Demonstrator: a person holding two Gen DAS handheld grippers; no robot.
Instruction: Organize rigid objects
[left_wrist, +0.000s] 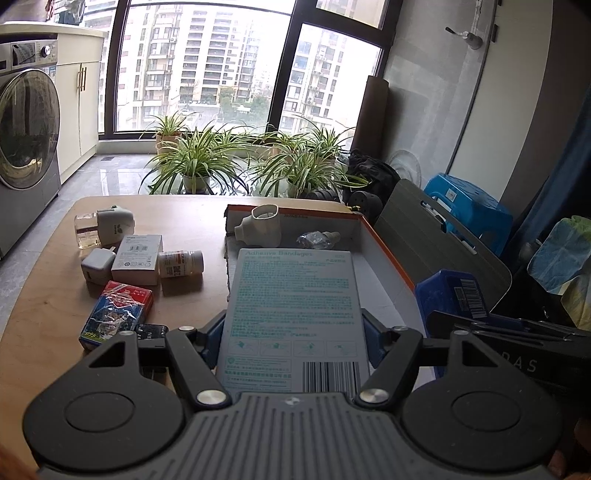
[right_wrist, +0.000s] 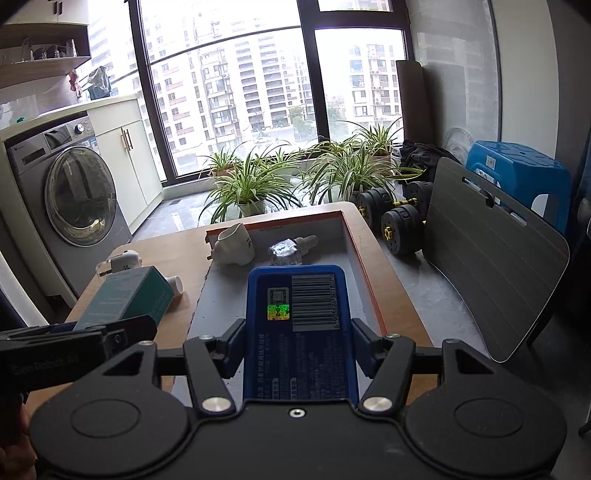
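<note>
— Two grippers, each clamped on a box?
— Yes. The left gripper (left_wrist: 293, 334) squeezes a flat, matte adhesive-bandage box (left_wrist: 291, 314) between its fingers, over the near end of the orange-rimmed cardboard tray (left_wrist: 388, 251).
— And right of it?
— The right gripper (right_wrist: 297, 341) pinches a glossy blue rounded box (right_wrist: 299, 325), also above the tray.

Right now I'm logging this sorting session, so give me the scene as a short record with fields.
left gripper: shut on the adhesive bandages box
right gripper: shut on the blue box
tray: holds a white plug-in device and a small clear bottle
table, left of tray: playing cards, pill bottle, white box, charger
</note>
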